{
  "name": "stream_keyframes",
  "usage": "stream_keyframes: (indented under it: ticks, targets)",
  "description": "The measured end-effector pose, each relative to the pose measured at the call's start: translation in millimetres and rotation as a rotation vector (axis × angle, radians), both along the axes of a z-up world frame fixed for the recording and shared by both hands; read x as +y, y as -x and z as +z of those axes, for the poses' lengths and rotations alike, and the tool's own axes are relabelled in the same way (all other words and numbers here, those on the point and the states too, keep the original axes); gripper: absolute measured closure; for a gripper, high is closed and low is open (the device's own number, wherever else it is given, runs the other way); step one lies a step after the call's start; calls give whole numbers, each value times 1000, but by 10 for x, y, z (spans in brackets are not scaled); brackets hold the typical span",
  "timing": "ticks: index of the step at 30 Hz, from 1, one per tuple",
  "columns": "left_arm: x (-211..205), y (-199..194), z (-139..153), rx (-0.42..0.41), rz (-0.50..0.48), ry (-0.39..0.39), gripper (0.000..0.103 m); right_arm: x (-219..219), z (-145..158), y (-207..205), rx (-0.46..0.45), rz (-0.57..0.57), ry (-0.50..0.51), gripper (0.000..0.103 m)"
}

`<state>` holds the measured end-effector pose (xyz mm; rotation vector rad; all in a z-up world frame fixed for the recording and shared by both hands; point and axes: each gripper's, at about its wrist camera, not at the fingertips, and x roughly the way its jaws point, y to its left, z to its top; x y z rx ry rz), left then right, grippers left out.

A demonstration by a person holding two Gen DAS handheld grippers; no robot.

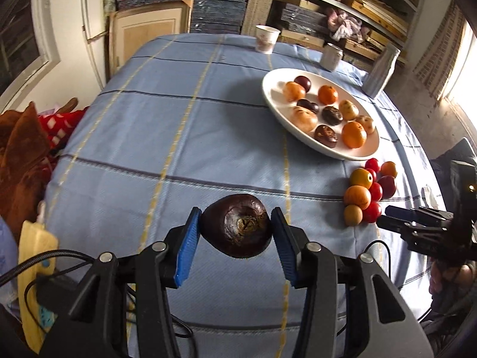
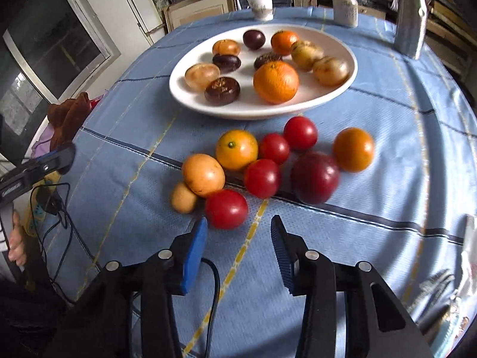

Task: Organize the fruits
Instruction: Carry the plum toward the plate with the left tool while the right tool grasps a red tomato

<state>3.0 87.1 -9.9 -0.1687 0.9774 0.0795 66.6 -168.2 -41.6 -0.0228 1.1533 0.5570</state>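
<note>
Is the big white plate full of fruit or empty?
Partly full. The round white plate holds oranges, dark brown fruits and pale ones, with bare white gaps between them. More fruit lies beside it on the blue checked tablecloth.

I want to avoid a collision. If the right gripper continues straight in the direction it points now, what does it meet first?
Most likely the red tomato nearest the right gripper, just ahead and slightly toward its left finger. Otherwise it meets bare tablecloth. Depth is hard to judge here.

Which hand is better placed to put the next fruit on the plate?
Left. Its tool already grips a dark fruit, with the plate ahead. The right tool is empty, just short of a red fruit.
</note>
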Motion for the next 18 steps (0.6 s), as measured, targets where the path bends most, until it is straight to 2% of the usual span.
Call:
stream_keyframes:
  ticks: [3, 8, 12, 18]
  targets:
    - [49, 75, 22, -1, 19, -5, 56, 45, -40, -28, 11, 18, -5, 59]
    - [77, 117, 10, 7, 36, -2, 56, 142, -77, -26, 12, 50, -12, 67]
    - [39, 86, 4, 9, 18, -2, 56, 178, -98, -59, 20, 58, -24, 71]
    - [-89, -75, -12, 11, -26, 3, 56, 92, -56, 11, 16, 49, -18, 71]
